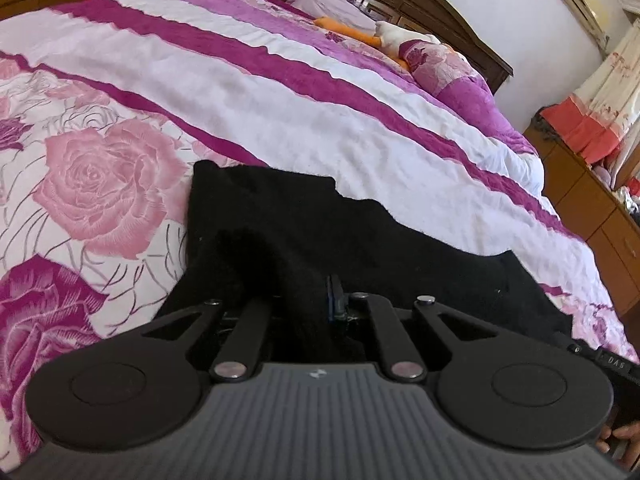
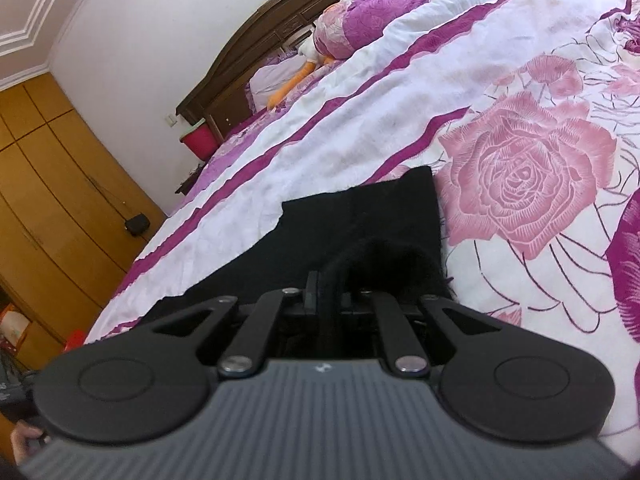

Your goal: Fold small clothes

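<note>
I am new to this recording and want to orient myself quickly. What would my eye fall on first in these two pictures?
First, the black garment lying flat on the bed, dark against the pink and purple rose bedspread. Next, the left gripper and the right gripper at the bottom of each view, each shut on a bunched fold of that garment. Far back by the dark wooden headboard lies an orange and white soft toy.

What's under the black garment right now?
The black garment lies on the floral bedspread, whose rose print and purple stripes show all around it. Whatever sits directly beneath the cloth is covered. Both grippers pinch its near edge.
</note>
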Tool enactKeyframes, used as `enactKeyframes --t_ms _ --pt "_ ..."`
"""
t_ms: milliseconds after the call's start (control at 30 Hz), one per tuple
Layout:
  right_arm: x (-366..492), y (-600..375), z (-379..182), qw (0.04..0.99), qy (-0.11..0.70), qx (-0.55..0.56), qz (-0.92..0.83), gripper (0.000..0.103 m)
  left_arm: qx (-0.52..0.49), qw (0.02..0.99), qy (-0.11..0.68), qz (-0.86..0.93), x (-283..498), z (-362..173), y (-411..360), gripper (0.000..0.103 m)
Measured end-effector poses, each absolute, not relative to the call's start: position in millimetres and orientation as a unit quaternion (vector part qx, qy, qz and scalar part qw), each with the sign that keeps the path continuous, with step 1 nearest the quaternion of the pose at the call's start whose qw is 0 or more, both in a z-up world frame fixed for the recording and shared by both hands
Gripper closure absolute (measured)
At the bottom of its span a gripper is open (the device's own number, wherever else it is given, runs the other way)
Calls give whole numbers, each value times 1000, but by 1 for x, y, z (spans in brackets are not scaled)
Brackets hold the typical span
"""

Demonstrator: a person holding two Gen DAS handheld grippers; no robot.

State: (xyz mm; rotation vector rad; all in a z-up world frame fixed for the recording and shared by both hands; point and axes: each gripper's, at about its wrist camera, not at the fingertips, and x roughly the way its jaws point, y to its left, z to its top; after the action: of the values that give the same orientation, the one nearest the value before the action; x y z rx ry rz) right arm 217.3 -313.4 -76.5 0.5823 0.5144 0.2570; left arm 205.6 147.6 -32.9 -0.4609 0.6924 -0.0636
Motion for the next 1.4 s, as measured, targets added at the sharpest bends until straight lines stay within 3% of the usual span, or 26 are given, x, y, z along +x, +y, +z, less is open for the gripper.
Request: enactKeyframes --t_ms 100,200,233,400,567,600,633,733,1100,1367,1400 --pt "210 -315 -68 916 254 284 127 88 -222 912 344 -30 194 -24 146 79" --pt "196 -319 -59 916 248 288 128 64 -228 911 342 -40 177 -16 147 59" --pt "193 -319 -57 917 246 287 129 60 -233 911 338 -47 170 -14 147 55" --pt "176 -319 -53 916 258 268 153 60 -262 900 339 -79 150 -15 141 48" --pt "173 -312 -57 919 260 251 161 62 -249 902 343 -82 152 -24 128 48" --pt "175 -312 -58 918 261 252 162 69 -247 903 342 -80 154 -24 126 58" --pt "176 -312 -58 916 261 255 165 92 -244 905 340 -80 155 -24 126 79" --pt "181 -316 -56 910 258 270 180 94 -265 899 336 -91 163 -20 131 93" --pt "237 -315 -35 920 217 282 163 94 -252 923 287 -51 230 1 144 93" --pt "277 -301 -60 928 256 246 112 86 -257 905 336 -49 269 -18 147 91" --pt "275 -300 -60 930 253 242 114 82 -251 907 334 -50 268 -17 145 86"
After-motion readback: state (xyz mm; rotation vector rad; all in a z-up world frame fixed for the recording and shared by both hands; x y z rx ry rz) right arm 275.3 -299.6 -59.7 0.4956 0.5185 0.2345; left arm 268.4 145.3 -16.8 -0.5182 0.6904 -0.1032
